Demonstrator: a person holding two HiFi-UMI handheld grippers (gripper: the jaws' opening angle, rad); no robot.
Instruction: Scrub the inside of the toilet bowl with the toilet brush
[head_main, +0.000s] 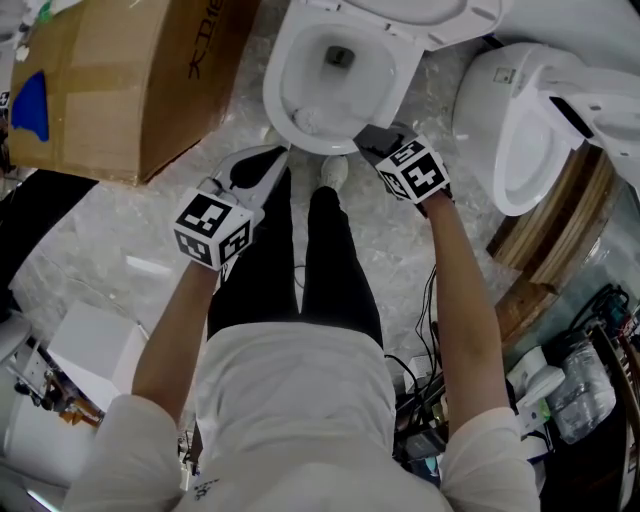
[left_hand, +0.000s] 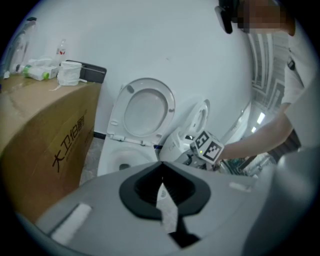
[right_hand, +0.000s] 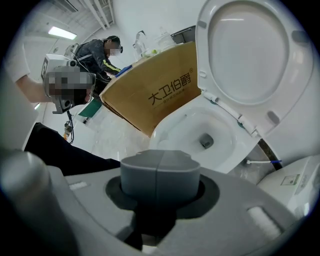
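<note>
"Bowl (head_main: 288, 90) first: where does it sit?"

"At the top of the head view, dead ahead of the person's shoe (head_main: 333, 172), open, with the lid (head_main: 420, 15) tipped back. Its long axis runs away from the person and leans a little right, with the drain towards the far end."

"And the brush?"

"No view shows one. A pale lump (head_main: 306, 122) low on the bowl's near-left wall is too small to name. By that, the scrub is not under way."

"What of the two grippers?"

"The right tongs (right_hand: 156, 172) are pressed together on nothing: two grey tips meet in one seam, with the bowl just beyond them. The left tongs (left_hand: 160, 166) also touch at the front. A pale sliver shows behind the tips, probably floor seen through the gap, so they look empty too."

"Which pair is nearer?"

"The right tongs (head_main: 368, 140). Their tips hang just at the near rim, on its right side. The left tongs (head_main: 262, 165) sit slightly further back, by the rim's left side, over the floor (head_main: 110, 240)."

"Anything beside the bowl?"

"A box (head_main: 110, 90) to its left and a second toilet (head_main: 520, 140) to its right, both apart from it."

"So the coming move turns on what?"

"Likely on fetching a brush. With one in hand, the reach is forward and down along that axis, and the right arm has the shorter way."
</note>
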